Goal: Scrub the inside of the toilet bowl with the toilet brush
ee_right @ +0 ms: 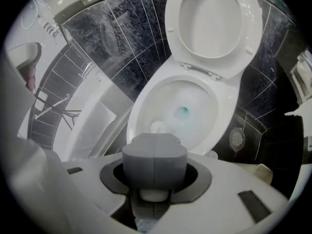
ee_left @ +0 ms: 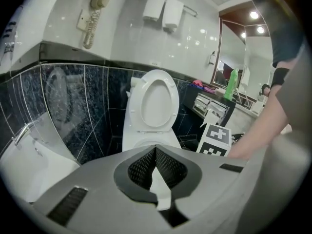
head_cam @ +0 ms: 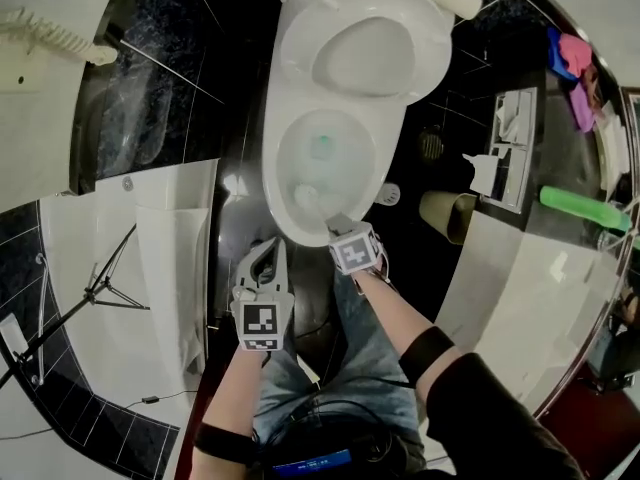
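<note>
While the raised seat (head_cam: pixel 300 43) stands upright at the back, the toilet bowl (head_cam: pixel 272 158) lies open below the person, its near rim just ahead of both grippers. A white tub (head_cam: pixel 170 248) runs along its left. On its right is dark floor, with a beige bin (head_cam: pixel 448 213) well apart. The toilet brush (head_cam: pixel 307 198) slants from the near rim down into the bowl. Its long axis runs away from the person and slightly left, and its white head sits low by the near-left wall, short of the green-tinted water (head_cam: pixel 322 146). The right gripper (head_cam: pixel 338 230) is clamped on the handle above the near rim. The left gripper (head_cam: pixel 270 250) hangs just outside the rim, jaws together on nothing.
</note>
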Motion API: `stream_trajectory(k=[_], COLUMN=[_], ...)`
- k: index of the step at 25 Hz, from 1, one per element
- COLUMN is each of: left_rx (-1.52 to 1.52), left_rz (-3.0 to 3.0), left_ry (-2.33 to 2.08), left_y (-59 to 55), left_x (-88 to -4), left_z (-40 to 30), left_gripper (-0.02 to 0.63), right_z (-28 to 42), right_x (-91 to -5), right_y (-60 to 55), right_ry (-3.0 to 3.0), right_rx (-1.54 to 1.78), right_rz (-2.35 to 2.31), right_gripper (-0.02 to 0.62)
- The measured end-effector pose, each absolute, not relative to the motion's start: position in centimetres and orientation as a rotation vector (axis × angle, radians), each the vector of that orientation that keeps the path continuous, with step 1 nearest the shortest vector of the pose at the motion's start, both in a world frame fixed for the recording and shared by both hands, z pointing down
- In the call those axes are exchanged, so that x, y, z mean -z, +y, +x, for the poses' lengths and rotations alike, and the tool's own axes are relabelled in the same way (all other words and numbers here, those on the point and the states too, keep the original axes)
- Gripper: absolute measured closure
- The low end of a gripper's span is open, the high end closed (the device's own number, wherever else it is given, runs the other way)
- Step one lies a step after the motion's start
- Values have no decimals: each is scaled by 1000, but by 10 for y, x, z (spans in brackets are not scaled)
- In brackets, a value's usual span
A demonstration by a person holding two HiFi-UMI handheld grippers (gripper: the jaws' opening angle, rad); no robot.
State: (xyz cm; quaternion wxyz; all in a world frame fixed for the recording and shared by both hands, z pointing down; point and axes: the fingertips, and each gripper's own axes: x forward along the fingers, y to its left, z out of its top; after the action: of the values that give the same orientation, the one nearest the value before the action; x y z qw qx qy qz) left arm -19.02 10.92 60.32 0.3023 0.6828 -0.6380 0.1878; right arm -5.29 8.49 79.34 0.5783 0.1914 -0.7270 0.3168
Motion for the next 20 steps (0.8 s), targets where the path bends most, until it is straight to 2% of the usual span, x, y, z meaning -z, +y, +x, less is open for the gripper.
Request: stream_trajectory(k=[12, 20], left_rx=[-488, -498], left_rz=[1797, 1796], left_ry=[-1720, -1720], left_y=[113, 103], left_x=[-608, -614], left_z=[-217, -219], left_gripper=[607, 607], right_z=[-137, -155], right_x=[-776, -791], right_y=[39, -15], right_ry=[-1874, -1885], right_rx=[-693, -698], right_rz=[468, 551], right_gripper=[416, 416])
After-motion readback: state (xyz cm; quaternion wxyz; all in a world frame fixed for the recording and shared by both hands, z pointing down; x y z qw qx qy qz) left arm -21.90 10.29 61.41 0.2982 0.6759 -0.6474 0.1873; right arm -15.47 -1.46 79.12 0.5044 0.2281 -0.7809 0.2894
